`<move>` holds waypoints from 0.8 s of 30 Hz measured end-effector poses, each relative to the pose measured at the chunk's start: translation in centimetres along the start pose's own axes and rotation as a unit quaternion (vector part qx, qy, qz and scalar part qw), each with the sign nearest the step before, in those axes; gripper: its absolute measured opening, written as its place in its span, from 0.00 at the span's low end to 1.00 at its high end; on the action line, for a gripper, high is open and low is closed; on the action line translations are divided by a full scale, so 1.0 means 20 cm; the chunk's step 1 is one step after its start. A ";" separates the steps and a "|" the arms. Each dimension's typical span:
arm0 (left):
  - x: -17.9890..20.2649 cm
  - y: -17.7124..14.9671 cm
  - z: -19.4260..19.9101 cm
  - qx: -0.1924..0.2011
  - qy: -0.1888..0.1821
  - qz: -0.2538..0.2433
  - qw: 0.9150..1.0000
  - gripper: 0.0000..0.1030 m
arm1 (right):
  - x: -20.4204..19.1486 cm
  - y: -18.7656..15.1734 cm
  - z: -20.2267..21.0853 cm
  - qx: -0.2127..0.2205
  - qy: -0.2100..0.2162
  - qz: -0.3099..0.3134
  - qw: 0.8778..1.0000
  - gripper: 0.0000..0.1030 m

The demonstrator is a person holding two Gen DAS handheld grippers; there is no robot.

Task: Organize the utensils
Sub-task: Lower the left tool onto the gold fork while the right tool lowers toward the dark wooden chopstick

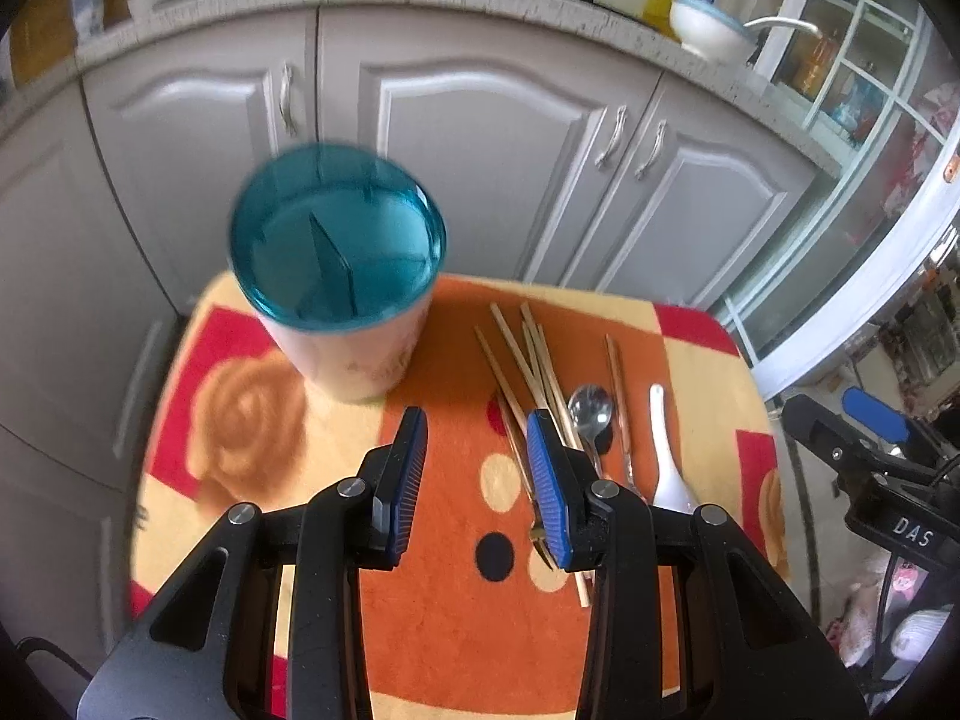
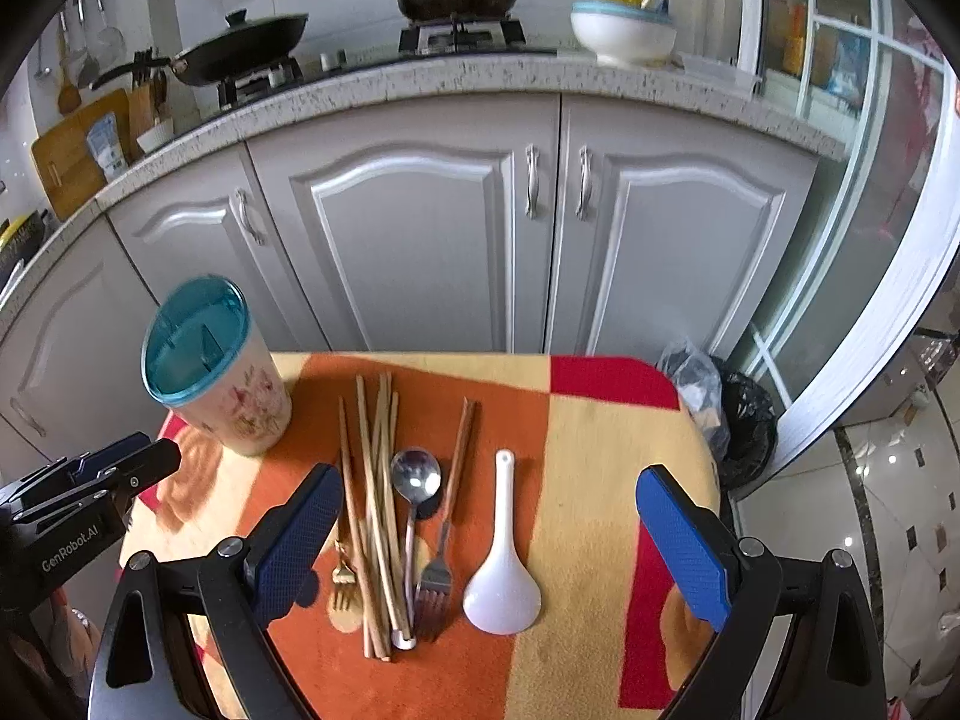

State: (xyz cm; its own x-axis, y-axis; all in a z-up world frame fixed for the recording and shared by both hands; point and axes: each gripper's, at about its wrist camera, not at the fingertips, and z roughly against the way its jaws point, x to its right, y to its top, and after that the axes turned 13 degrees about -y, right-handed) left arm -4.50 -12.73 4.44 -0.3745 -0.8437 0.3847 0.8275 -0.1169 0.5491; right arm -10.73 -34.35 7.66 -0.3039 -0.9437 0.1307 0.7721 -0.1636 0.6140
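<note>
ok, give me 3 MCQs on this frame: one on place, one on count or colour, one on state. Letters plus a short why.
1. Where does the holder stand relative to the chopsticks in the right wrist view?
A. to their left
B. to their right
C. on top of them

2. What colour is the wide soup spoon?
A. blue
B. white
C. brown

3. How is the right claw?
A. shut on the metal spoon
B. shut on nothing
C. open, holding nothing

Answers:
1 A: the teal-topped holder sits at the cloth's left corner, apart from the chopsticks.
2 B: it is plain white, lying right of the forks.
3 C: its blue pads are far apart, with the utensils lying loose on the cloth between them; the left claw is open too.
</note>
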 end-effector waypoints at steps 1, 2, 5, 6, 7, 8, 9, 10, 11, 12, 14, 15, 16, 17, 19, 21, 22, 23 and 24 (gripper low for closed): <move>-0.01 -0.01 -0.04 -0.012 -0.006 0.004 1.000 0.32 | 0.00 -0.01 -0.02 -0.004 0.007 0.000 1.000 0.95; -0.02 -0.02 -0.08 -0.022 -0.010 0.005 1.000 0.32 | 0.00 -0.02 -0.04 -0.008 0.014 0.000 1.000 0.95; -0.03 -0.05 -0.23 -0.055 -0.006 -0.004 0.998 0.32 | 0.01 -0.05 -0.13 -0.023 0.025 0.002 0.999 0.92; -0.04 -0.06 -0.27 -0.065 -0.005 -0.004 0.998 0.32 | 0.01 -0.05 -0.16 -0.026 0.029 0.004 0.999 0.87; -0.05 -0.07 -0.32 -0.074 -0.008 -0.002 0.997 0.32 | 0.00 -0.06 -0.18 -0.030 0.035 0.006 0.999 0.82; -0.06 -0.07 -0.36 -0.081 -0.008 0.003 0.997 0.32 | 0.00 -0.06 -0.21 -0.035 0.040 0.009 0.999 0.81; -0.06 -0.07 -0.40 -0.086 -0.008 0.006 0.996 0.32 | 0.00 -0.07 -0.24 -0.041 0.045 0.011 0.998 0.79; -0.07 -0.07 -0.43 -0.091 -0.012 0.010 0.996 0.31 | -0.01 -0.07 -0.26 -0.047 0.049 0.014 0.998 0.78; -0.08 -0.06 -0.46 -0.093 -0.016 0.013 0.995 0.30 | -0.01 -0.07 -0.29 -0.051 0.052 0.017 0.997 0.73; -0.08 -0.06 -0.48 -0.093 -0.014 0.014 0.995 0.29 | -0.02 -0.07 -0.32 -0.057 0.058 0.022 0.996 0.70; -0.09 -0.04 -0.54 -0.098 -0.009 0.014 0.995 0.25 | -0.02 -0.07 -0.35 -0.063 0.064 0.026 0.996 0.70; -0.09 -0.03 -0.57 -0.103 -0.009 0.014 0.995 0.24 | -0.03 -0.06 -0.36 -0.064 0.065 0.028 0.995 0.70; -0.08 -0.02 -0.60 -0.108 -0.007 0.012 0.994 0.24 | -0.03 -0.06 -0.38 -0.066 0.065 0.031 0.995 0.70; -0.08 -0.02 -0.63 -0.113 -0.006 0.011 0.993 0.23 | -0.03 -0.05 -0.39 -0.067 0.066 0.032 0.995 0.70; -0.07 -0.03 -0.66 -0.124 -0.007 0.007 0.992 0.20 | -0.03 -0.04 -0.41 -0.071 0.067 0.032 0.995 0.70; -0.05 -0.02 -0.68 -0.124 -0.014 0.004 0.992 0.20 | -0.02 -0.04 -0.44 -0.076 0.067 0.028 0.994 0.70; -0.05 -0.01 -0.69 -0.129 -0.016 0.005 0.991 0.20 | -0.02 -0.03 -0.45 -0.078 0.067 0.025 0.994 0.70; -0.05 -0.01 -0.70 -0.132 -0.017 0.008 0.991 0.20 | -0.01 -0.03 -0.46 -0.080 0.068 0.022 0.994 0.70; -0.05 -0.01 -0.71 -0.134 -0.019 0.012 0.991 0.20 | 0.00 -0.03 -0.47 -0.083 0.069 0.018 0.994 0.70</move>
State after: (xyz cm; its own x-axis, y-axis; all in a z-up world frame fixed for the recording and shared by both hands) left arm 1.62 -19.42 -6.63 -0.3649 -0.8282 0.4253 0.9156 -0.2364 0.3252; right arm -5.99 -36.95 -0.04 -0.2031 -0.9785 0.0355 0.8658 -0.1626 0.4733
